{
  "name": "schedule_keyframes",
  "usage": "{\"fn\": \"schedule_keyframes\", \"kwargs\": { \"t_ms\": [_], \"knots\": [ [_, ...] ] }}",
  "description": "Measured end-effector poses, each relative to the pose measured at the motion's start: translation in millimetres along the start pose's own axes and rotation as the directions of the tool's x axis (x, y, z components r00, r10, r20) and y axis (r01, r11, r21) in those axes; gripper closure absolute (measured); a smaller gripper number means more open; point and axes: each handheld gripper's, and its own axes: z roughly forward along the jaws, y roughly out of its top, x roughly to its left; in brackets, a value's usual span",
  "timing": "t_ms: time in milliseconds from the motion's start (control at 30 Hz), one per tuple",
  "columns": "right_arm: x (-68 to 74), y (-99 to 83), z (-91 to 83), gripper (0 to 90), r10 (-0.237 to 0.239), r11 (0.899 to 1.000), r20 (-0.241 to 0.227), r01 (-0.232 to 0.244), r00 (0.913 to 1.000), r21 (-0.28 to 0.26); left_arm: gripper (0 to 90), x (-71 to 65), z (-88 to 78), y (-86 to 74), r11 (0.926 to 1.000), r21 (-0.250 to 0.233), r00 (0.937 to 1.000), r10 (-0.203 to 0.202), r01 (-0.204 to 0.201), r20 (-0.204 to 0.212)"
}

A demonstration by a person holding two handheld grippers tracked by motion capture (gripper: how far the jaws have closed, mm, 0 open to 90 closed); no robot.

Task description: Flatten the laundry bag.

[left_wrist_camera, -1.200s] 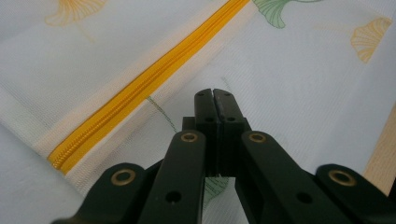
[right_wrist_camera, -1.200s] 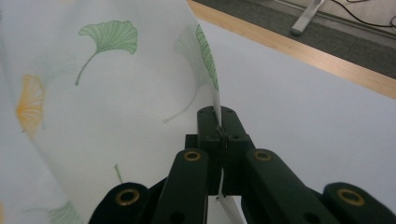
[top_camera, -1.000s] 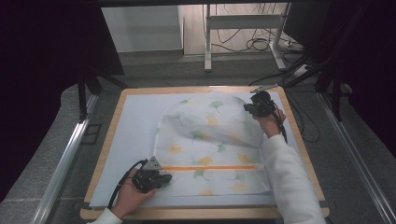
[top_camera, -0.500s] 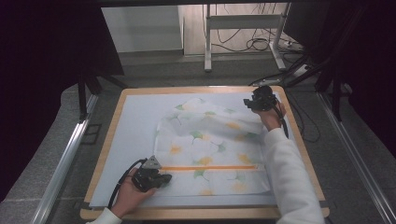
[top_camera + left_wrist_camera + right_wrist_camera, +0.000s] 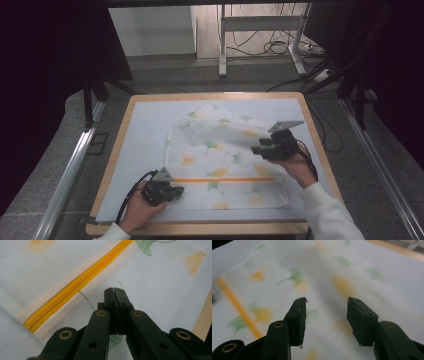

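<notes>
The place reads as a lab or recording studio rather than a home. A wood-rimmed table (image 5: 310, 117) stands on grey carpet, hemmed in by black curtains (image 5: 45, 75). Aluminium rails (image 5: 70, 170) run along both its sides, and beyond its far edge cables (image 5: 272, 47) lie tangled around a metal stand (image 5: 260, 25).

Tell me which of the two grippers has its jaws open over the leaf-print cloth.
The right gripper: its jaws have just been opening and stand apart with nothing between them. The left gripper has its jaws closed together at the cloth near the orange zipper.
</notes>
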Motion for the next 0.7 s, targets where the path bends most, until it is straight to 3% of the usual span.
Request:
{"fn": "schedule_keyframes", "kwargs": {
  "t_ms": [33, 167, 300, 433, 467, 600, 700],
  "knots": [
    [0.0, 0.0, 0.0, 48.6, 0.000, 1.000, 0.000, 0.000, 1.0000, 0.000, 89.8, 0.1, 0.0, 0.0, 1.0000, 0.000, 1.0000, 0.000, 0.000, 0.001],
    [20.4, -27.3, -5.7, 44.2, 0.002, 0.998, -0.045, 0.001, 0.9990, 0.060, 89.7, 0.3, 0.0, 0.0, 1.0000, 0.000, 1.0000, -0.002, 0.002, 0.002],
    [22.3, -56.9, -19.2, 41.8, 0.049, 0.993, 0.018, -0.051, 0.9986, 0.104, 89.5, -0.4, -0.1, -0.1, 1.0000, 0.000, 1.0000, 0.000, 0.000, -0.003],
    [21.8, -86.3, -33.7, 36.2, 0.103, 0.981, 0.008, -0.103, 0.9946, 0.163, 89.2, 0.0, -0.1, -0.1, 1.0000, -0.002, 1.0000, 0.002, -0.002, -0.001],
    [29.2, -99.3, -41.2, 32.5, 0.098, 0.980, 0.003, -0.097, 0.9952, 0.175, 89.2, -0.2, 0.0, -0.1, 1.0000, -0.001, 1.0000, 0.004, -0.004, -0.003],
    [41.3, -115.4, -53.3, 27.6, 0.087, 0.978, 0.029, -0.091, 0.9958, 0.190, 89.2, -0.2, -0.1, 0.0, 1.0000, 0.000, 1.0000, 0.007, -0.007, -0.005],
    [48.3, -127.8, -65.0, 27.7, 0.152, 0.969, 0.063, -0.161, 0.9864, 0.187, 89.1, -0.3, 0.0, 0.0, 1.0000, 0.000, 1.0000, 0.007, -0.007, -0.006]
  ]
}}
